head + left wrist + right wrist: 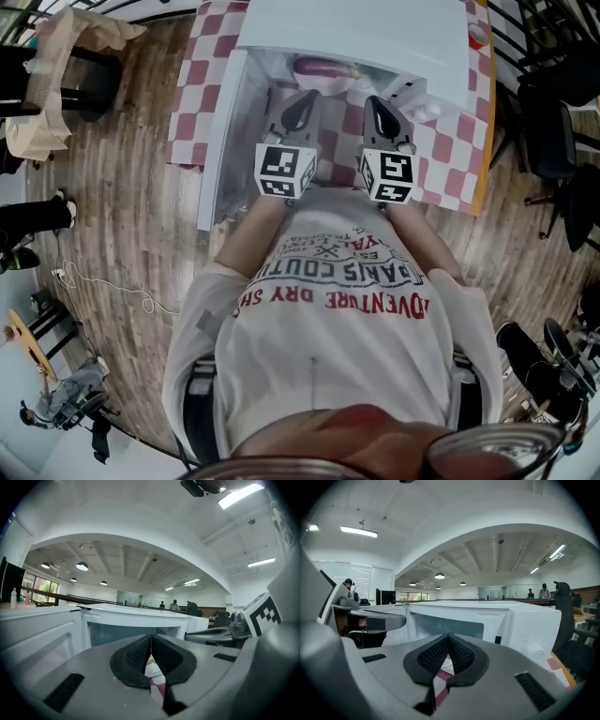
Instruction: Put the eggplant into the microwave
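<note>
Left tongs [151, 641] and right tongs [448, 639] sit shut, empty; eggplant [322, 67] ahead looks light, slick: grip mid-body.

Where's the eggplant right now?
Head view, top centre: the eggplant lies inside the open microwave, just beyond the left gripper tips, left of the right gripper.

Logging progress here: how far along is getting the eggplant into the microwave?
Looks mostly done: a purple eggplant seems to lie inside the microwave. Nothing in hand: left gripper and right gripper are both shut and empty. Left: the door stands open.
</note>
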`<action>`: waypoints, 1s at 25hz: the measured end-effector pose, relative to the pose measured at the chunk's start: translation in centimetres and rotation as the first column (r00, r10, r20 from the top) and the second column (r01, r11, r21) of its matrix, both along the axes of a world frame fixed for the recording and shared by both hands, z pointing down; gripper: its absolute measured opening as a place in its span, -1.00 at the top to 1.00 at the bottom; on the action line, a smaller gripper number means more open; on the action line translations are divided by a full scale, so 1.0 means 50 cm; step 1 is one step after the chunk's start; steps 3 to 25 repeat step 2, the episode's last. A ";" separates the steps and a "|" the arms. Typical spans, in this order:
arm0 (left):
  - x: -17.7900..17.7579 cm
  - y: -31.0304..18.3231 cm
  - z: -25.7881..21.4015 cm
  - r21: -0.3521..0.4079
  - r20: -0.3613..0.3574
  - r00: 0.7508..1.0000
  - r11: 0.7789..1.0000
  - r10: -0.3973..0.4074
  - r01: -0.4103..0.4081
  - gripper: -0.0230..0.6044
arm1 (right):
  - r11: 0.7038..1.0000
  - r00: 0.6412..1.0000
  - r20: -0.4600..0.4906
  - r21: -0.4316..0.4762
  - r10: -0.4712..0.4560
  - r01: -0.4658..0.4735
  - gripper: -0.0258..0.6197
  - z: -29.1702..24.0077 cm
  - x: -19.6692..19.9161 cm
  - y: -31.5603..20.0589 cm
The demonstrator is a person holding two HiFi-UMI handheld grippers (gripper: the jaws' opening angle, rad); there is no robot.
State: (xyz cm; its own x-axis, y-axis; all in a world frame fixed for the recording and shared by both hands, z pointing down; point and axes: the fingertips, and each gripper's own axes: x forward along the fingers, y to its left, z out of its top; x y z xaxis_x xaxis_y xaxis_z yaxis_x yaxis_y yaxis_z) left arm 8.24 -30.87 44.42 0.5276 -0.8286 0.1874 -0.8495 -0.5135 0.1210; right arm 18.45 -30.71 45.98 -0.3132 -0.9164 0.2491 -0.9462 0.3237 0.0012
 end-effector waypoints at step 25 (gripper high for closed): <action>0.003 -0.001 0.006 -0.007 0.000 1.000 1.000 -0.002 0.002 0.85 | 1.000 1.000 -0.002 -0.003 -0.003 0.003 0.84 0.004 0.003 -0.002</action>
